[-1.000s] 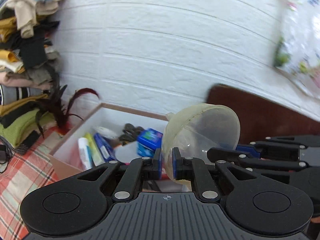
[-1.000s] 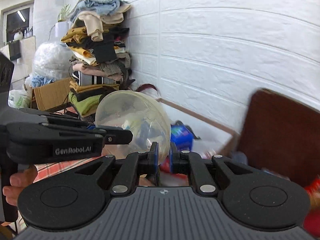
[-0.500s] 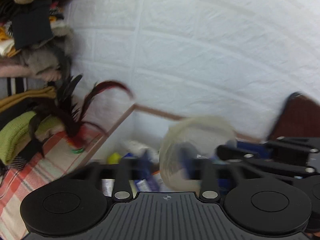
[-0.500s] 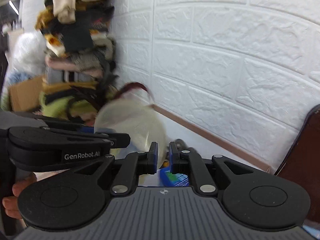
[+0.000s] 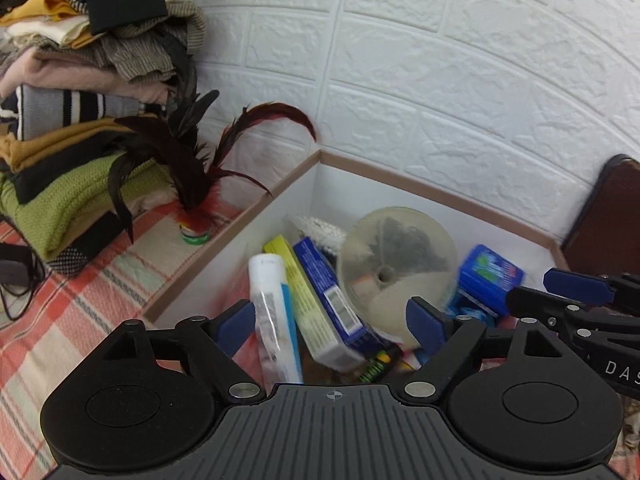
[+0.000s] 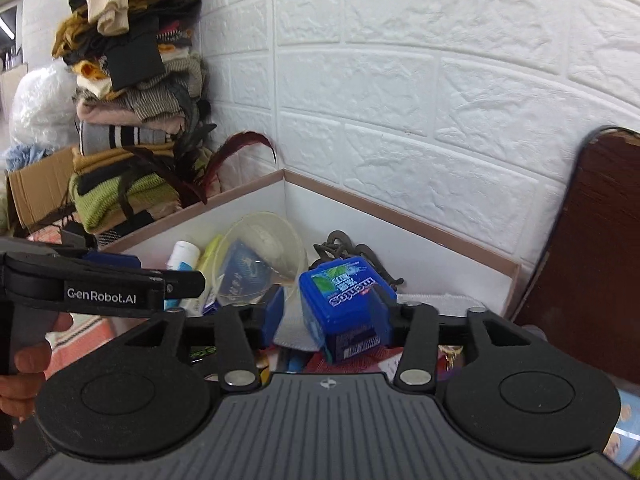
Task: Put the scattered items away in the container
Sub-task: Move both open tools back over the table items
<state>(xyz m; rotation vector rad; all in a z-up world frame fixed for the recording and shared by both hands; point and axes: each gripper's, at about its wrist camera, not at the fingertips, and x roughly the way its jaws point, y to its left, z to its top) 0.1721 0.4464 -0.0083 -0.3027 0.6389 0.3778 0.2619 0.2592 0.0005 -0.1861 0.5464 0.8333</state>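
Note:
A clear plastic funnel (image 5: 396,272) lies inside the white box with a brown rim (image 5: 272,196), on top of other items; it also shows in the right wrist view (image 6: 260,260). My left gripper (image 5: 330,320) is open and empty just above the box. My right gripper (image 6: 328,312) is open, its jaws standing either side of a blue Mentos tub (image 6: 344,304) in the box (image 6: 400,224). A white tube (image 5: 272,308) and a yellow-blue carton (image 5: 316,300) lie in the box too.
A dark-red feather shuttlecock (image 5: 192,184) stands on the checked cloth (image 5: 80,300) left of the box. A pile of folded clothes (image 5: 80,100) rises at the left. A white brick wall is behind. A brown board (image 6: 592,260) leans at the right.
Both grippers were shut on the funnel and carried it over the box. Now both are open and the funnel lies in the box.

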